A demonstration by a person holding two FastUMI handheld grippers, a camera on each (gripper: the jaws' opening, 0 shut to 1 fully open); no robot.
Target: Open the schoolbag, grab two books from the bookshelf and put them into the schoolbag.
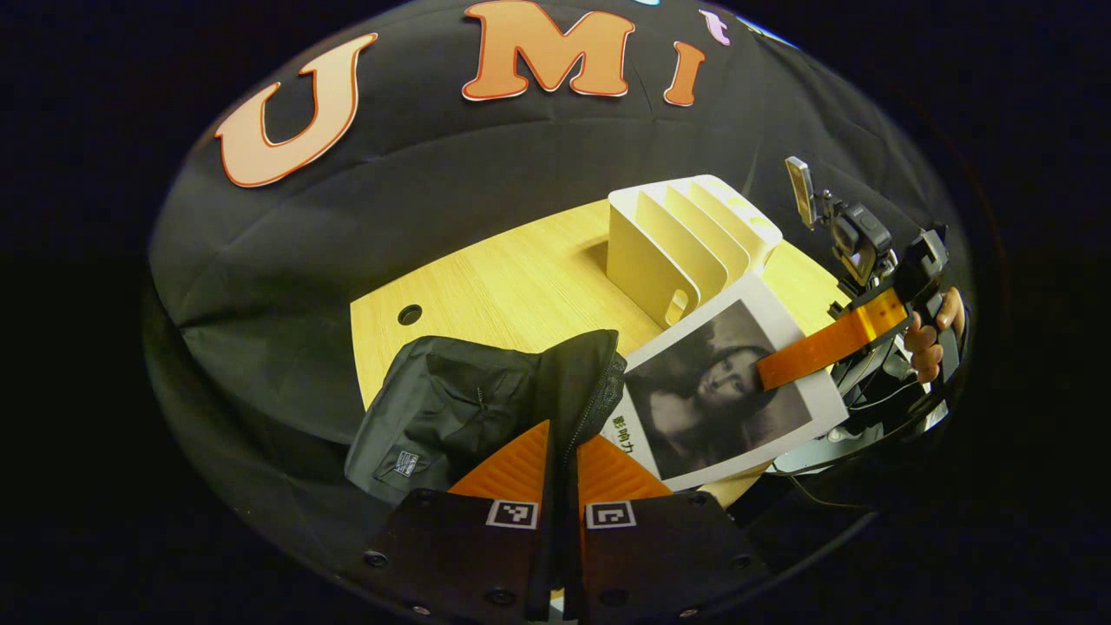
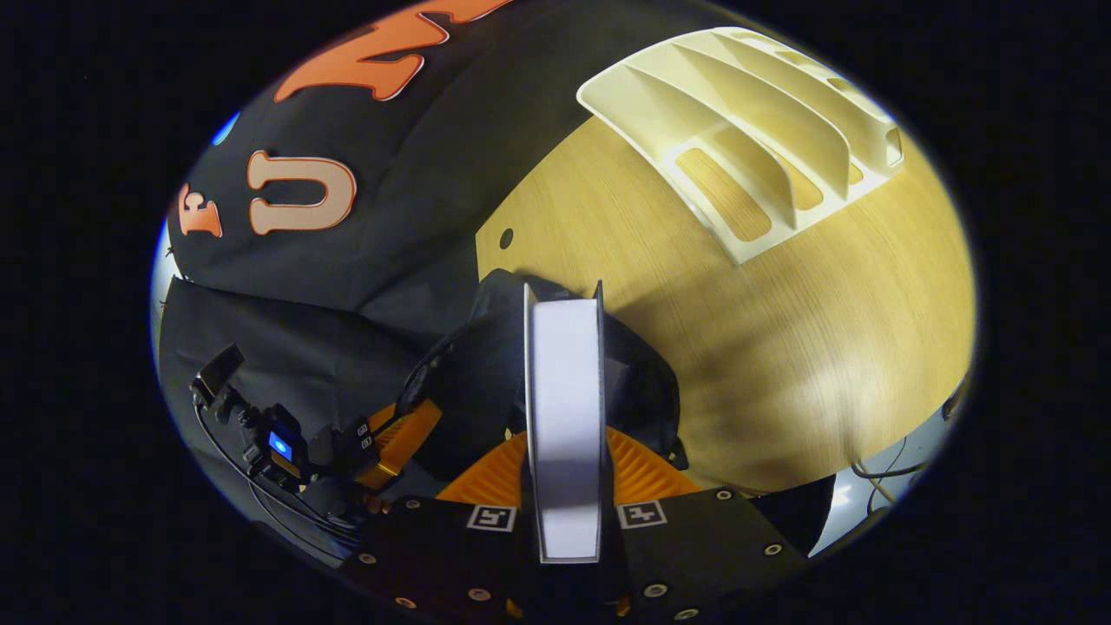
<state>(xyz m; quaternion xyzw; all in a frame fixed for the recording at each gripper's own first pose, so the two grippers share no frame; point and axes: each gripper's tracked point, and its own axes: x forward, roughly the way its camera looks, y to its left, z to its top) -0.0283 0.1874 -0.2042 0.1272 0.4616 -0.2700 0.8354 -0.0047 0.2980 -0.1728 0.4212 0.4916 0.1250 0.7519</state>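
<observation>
A pale wooden table point(image 1: 512, 278) takes up the middle of both views, with black cloth hanging behind it and a small round hole point(image 1: 410, 314) near its far left corner. On the far part of the table stands the cream bookshelf point(image 1: 686, 243), a slotted rack with several upright dividers; in the right gripper view its slots point(image 2: 755, 148) look open, with wood showing through the cut-outs in its base. The black schoolbag point(image 1: 486, 408) sits at the near edge of the table, slumped and creased, its zipper edge raised in a ridge towards the left gripper's camera. The left gripper point(image 1: 560, 473) has its two fingers pressed together on that raised fabric edge of the schoolbag, pinching it beside the zipper teeth. Just right of the bag, a book point(image 1: 725, 391) with a white border and a dark portrait on its cover hangs tilted, its lower corner touching or slipping into the bag's mouth; which of the two I cannot tell. The right gripper point(image 1: 772, 365), held by a hand point(image 1: 933, 334) at the right of the left gripper view, clamps the book's far edge. In the right gripper view the same book point(image 2: 564, 417) appears edge-on as a white block of pages between the fingers, both of which press on its covers, with the schoolbag dark below it.
</observation>
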